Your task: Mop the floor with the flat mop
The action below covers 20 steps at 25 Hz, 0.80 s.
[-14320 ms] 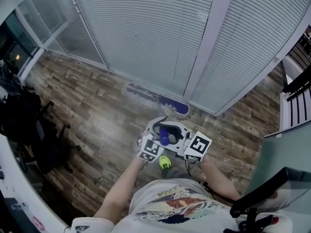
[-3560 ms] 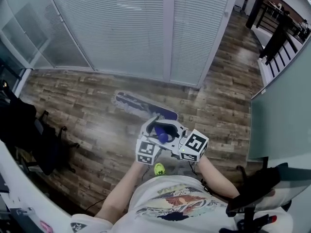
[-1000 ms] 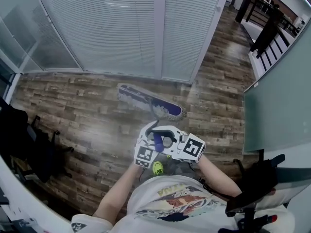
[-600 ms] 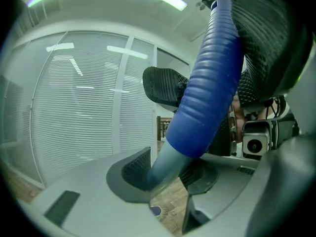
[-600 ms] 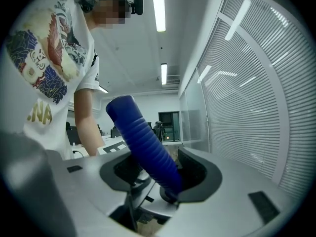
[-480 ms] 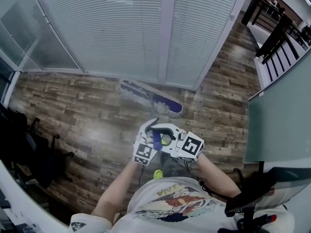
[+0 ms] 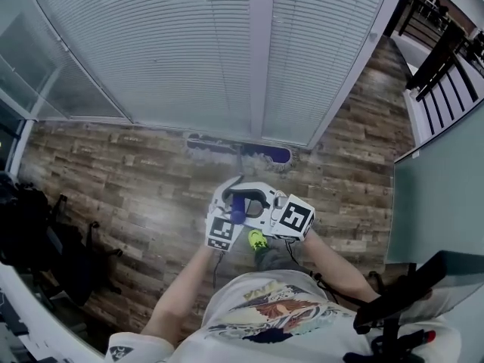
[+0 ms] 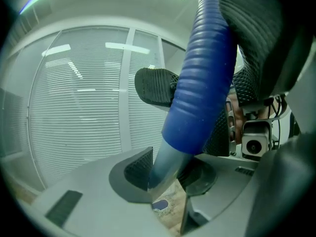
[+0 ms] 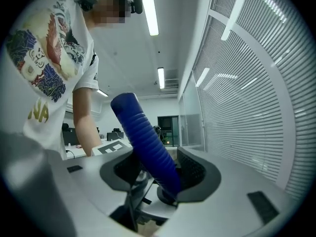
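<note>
Mop head (image 7: 238, 148): it is lying flat on the wood-plank floor (image 7: 128, 180), purple with a pale fringe, right at the foot of the slatted blinds (image 7: 174, 51), ahead of the person.
Handle (image 8: 165, 164): the pale shaft is running up from the mop head toward the person and is ending in a ribbed blue grip (image 7: 237, 206).
Left gripper (image 8: 168, 177): its jaws have just been closing, and they are now standing narrow around the shaft just below the blue grip, with the pads pressing on it.
Right gripper (image 9: 158, 174): it is clamping the blue grip, which is crossing slantwise between its two dark pads and bearing against the right-hand one.
Both grippers: they are sitting close together in front of the person's body, marker cubes facing up.
Person: a white printed shirt (image 7: 265, 316) is showing at the bottom of the head view, and a green shoe (image 7: 258, 240) is peeking out just below the grippers.
Surroundings: a black chair (image 7: 68, 248) is standing at the left, a dark railing (image 7: 446, 48) is crossing the upper right, and a grey partition (image 7: 439, 203) is rising at the right.
</note>
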Tool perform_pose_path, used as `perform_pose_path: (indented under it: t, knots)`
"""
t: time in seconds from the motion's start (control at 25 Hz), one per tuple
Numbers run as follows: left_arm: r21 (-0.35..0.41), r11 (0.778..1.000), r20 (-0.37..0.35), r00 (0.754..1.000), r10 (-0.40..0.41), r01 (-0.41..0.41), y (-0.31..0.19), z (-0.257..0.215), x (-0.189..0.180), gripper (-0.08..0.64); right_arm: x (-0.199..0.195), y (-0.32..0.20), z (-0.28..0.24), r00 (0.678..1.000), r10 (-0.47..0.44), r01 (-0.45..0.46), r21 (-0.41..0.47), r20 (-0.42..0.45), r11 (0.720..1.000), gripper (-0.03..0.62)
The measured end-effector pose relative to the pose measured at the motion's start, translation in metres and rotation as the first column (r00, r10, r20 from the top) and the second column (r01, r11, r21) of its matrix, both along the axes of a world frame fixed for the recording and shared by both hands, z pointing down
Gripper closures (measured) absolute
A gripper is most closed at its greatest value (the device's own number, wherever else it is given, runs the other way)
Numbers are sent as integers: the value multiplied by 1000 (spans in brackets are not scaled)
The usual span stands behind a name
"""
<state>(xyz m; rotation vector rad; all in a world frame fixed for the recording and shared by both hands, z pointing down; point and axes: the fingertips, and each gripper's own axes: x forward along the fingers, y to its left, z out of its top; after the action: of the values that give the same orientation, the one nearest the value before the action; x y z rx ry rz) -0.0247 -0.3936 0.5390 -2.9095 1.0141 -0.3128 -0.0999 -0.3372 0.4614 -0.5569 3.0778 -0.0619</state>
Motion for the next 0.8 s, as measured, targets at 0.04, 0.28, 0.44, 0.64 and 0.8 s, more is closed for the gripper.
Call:
perform_pose_path:
  t: [0.04, 0.28, 0.44, 0.64, 0.8]
  knots:
    - [6, 1000, -4, 1000, -11, 11, -8, -4, 1, 443, 2, -8, -3, 1000, 3, -3, 3, 2, 1000, 380]
    - [-6, 1000, 10, 1000, -11, 11, -14, -8, 12, 446, 12, -16, -9, 1000, 15, -15, -28, 2, 999, 382]
    - [-14, 999, 22, 999, 38, -38, 39, 9, 15, 446, 14, 34, 9, 999, 50, -48, -84, 16, 995, 376]
    - [-4, 998, 11, 998, 57, -57, 116, 22, 9, 446, 8, 111, 24, 997, 81, -81, -102, 3, 991, 371]
    - [-6, 998, -4, 998, 62, -62, 172, 22, 1, 445, -2, 168, 24, 996, 89, -89, -104, -8, 991, 370]
